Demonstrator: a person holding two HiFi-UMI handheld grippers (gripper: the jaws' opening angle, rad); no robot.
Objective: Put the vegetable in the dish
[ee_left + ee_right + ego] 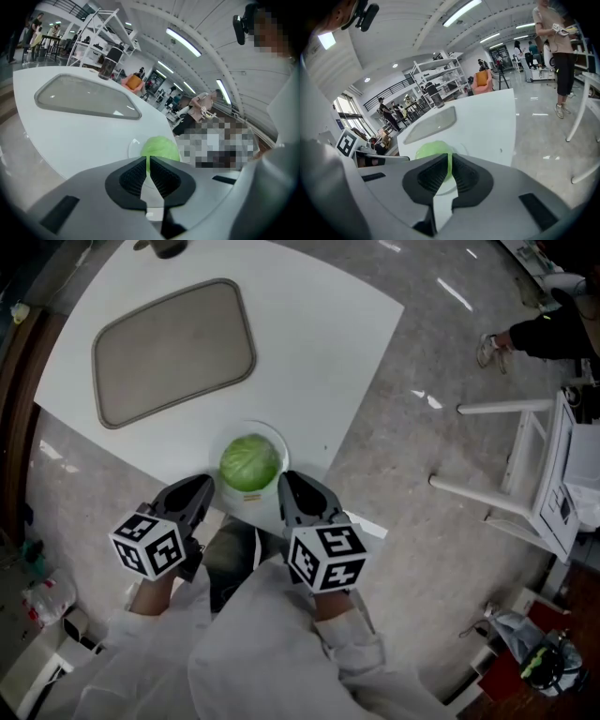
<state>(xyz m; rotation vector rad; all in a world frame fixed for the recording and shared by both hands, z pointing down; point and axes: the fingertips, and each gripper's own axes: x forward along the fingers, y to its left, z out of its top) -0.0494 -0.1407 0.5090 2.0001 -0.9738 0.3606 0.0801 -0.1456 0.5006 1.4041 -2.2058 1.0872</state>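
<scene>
Two tongs, one vegetable, one dish and one tray, all on or at one white surface [319, 352]. Item 1: vegetable [249, 463], a round pale-green head, cabbage-like, lower centre of the head view. It sits inside the dish [280, 441], a shallow white round one whose rim shows past it on the upper right. The dish stands at the near edge of the surface, close to a corner. Item 2: left tongs [205, 486], lower left of the dish, tips just beside its rim and apart from the vegetable as far as can be told. In the left gripper view the two jaws meet with nothing between them, and the green head shows beyond their tips. Item 3: right tongs [288, 482], lower right of the dish, likewise closed together and empty in the right gripper view, the vegetable beyond the tips. Item 4: grey-beige tray [173, 351], rounded corners, upper left of the head view, bare, well apart from the dish. Item 5: dark container [164, 247] at the top edge, cut off by the frame. Status, by judgement: placement looks complete, since the vegetable rests in the dish and neither tool grips anything. Nothing of the task appears left save drawing the tongs clear.
</scene>
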